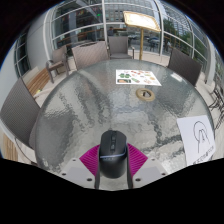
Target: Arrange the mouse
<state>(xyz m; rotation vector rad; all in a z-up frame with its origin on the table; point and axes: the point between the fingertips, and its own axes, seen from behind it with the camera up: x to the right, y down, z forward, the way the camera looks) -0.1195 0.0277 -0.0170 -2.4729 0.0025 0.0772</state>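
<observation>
A black computer mouse [112, 153] sits between my gripper's [112, 160] two fingers, above a round grey speckled table [95, 105]. The magenta pads [92, 159] press against both sides of the mouse. The mouse's front with its scroll wheel points away from me, toward the table's middle. Its rear end is hidden low between the fingers.
A white sheet with a drawn outline [199, 139] lies at the table's right edge. A paper with coloured pictures [137, 77] and a small round object [141, 93] lie at the far side. Chairs [88, 52] stand around the table, with glass walls behind.
</observation>
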